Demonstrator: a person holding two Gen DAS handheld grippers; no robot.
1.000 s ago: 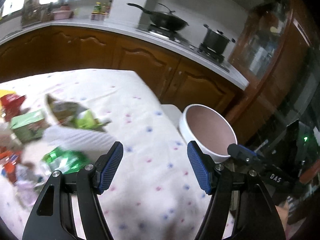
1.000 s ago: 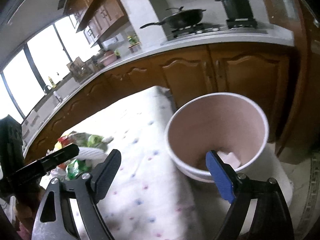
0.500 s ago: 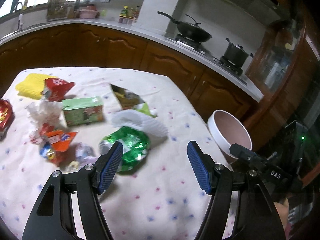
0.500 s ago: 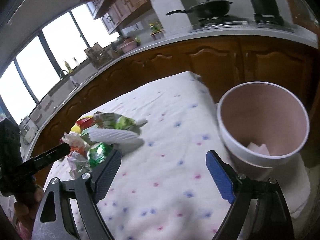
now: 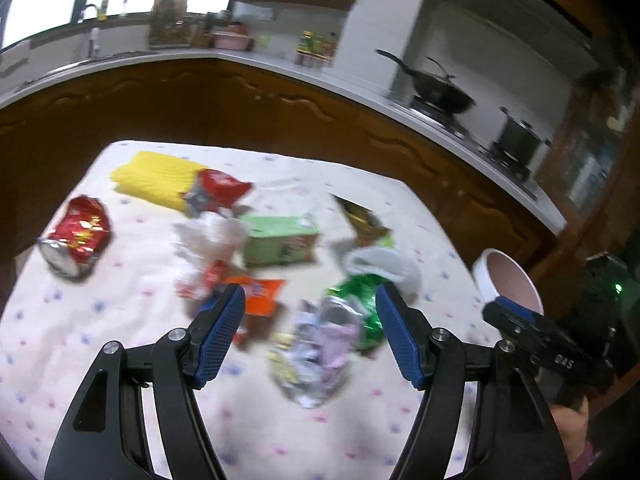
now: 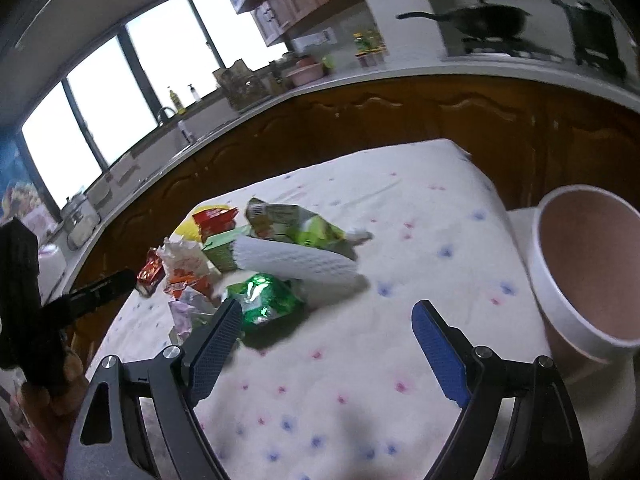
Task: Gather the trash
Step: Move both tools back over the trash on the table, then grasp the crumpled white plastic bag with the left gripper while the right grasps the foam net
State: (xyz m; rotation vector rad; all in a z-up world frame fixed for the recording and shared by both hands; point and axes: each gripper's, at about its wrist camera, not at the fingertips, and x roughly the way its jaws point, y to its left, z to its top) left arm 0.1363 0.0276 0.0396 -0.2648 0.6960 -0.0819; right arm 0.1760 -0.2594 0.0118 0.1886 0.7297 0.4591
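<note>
Trash pile (image 5: 240, 248) sits mid-counter (image 5: 100, 360) on the dotted cloth: red foil bag (image 5: 76, 236), yellow pack (image 5: 156, 180), green carton (image 5: 280, 240), white ribbed sheet (image 6: 296, 260), green foil wrapper (image 6: 264, 296), crumpled silvery wrapper (image 5: 316, 352) nearest me. Bin (image 6: 588, 272), white w/ pinkish inside, stands off the counter's right edge, just beside it; prob parked there so stuff drops straight in.

Left gripper (image 5: 310, 336) is released, nothing between the pads, jaws have just been opening a bit more. It's lined up over the silvery wrapper, so I judge that's my next pick. Right gripper (image 6: 326, 348) also released and empty, hovering over bare cloth btw pile and bin.

Hard to read: left view is motion-blurred, labels illegible, small orange/red bits under the pile can't be separated. Bin bottom is cut off, so can't tell what's in it.
</note>
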